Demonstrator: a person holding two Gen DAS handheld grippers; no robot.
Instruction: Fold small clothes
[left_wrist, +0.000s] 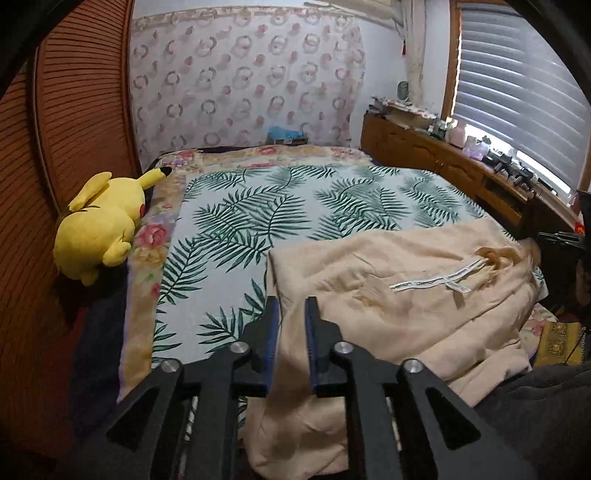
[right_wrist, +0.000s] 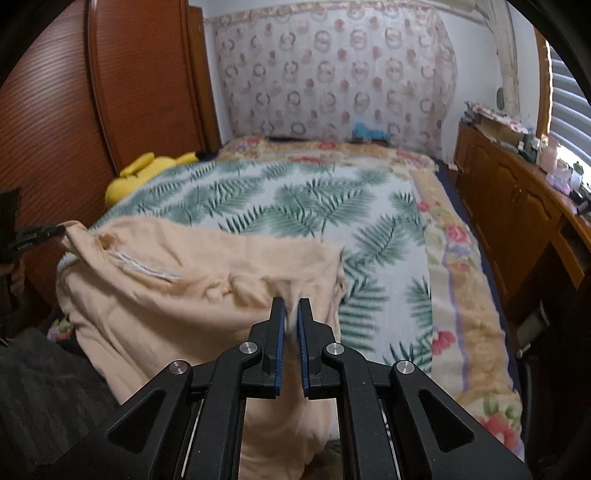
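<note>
**Peach garment laid out for folding on palm-print bed**

Palm-leaf bedding (left_wrist: 258, 206) fills a bedroom lined with floral fabric and wooden cabinets, where a peach garment (left_wrist: 388, 295) is spread across the near part of the bed, one edge hanging over the front. The left gripper (left_wrist: 293, 306) is seen with its jaws slightly parted, cloth lying between them but apparently not pinched. The right gripper (right_wrist: 291, 308) is closed on the garment's near right edge. A yellow plush toy (left_wrist: 99, 225) is set at the bed's left side. With only one corner firmly held, the cloth could be dragged askew or bunched when next pulled, and the overhanging edge could slide off. A white printed tape (left_wrist: 436, 275) is visible inside the garment; its lettering cannot be read.
</note>
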